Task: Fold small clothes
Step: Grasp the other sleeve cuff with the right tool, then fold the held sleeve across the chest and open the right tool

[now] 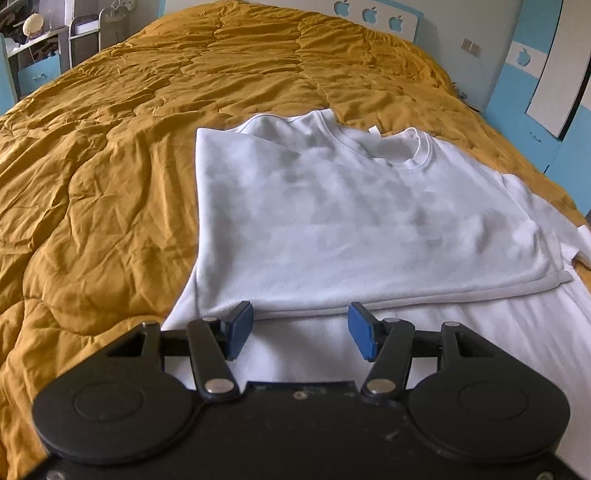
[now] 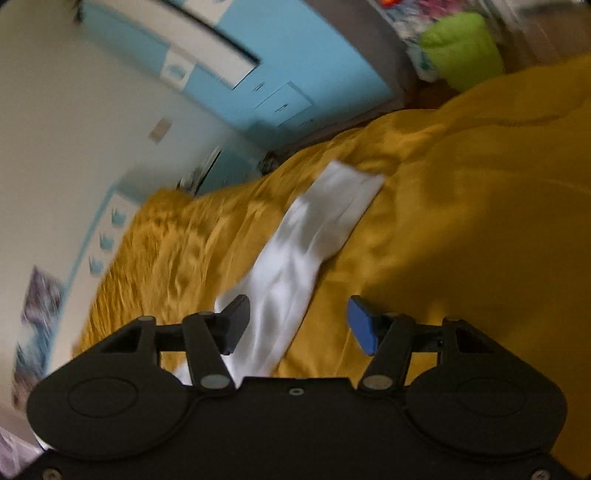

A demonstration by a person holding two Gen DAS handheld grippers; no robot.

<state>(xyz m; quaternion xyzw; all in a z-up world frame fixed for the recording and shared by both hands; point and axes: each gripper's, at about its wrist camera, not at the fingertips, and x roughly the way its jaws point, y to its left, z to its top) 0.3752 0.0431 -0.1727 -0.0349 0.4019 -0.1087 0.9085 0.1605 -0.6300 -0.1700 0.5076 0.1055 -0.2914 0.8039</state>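
Clearly the white T-shirt [image 1: 332, 206] is the thing in hand: it lies flat on the mustard quilt [image 1: 110, 166] that covers the bed, neck ribbing toward the headboard [image 1: 376, 16], with 1 side already turned over the body so a folded edge and hem run across just ahead of the left gripper [image 1: 301, 330]. That gripper hangs low over the white cloth with its 2 blue pads spread apart and nothing caught between them. The right gripper [image 2: 299, 325] is likewise spread wide, holding nothing; its view is rolled and blurred, and a strip of the white fabric, probably a sleeve, trails across the quilt below its fingers.

I judge the shirt to be light, soft knit cotton, limp enough to sag from any pinch and likely to drag on the puffy, creased quilt. Best hold is on doubled stuff: the stitched hem corners or the shoulder seams, 1 per gripper, so the layers lift together.

A small white tag sits inside the collar, but no writing on it can be read. The headboard carries apple-shaped cut-outs and no legible lettering
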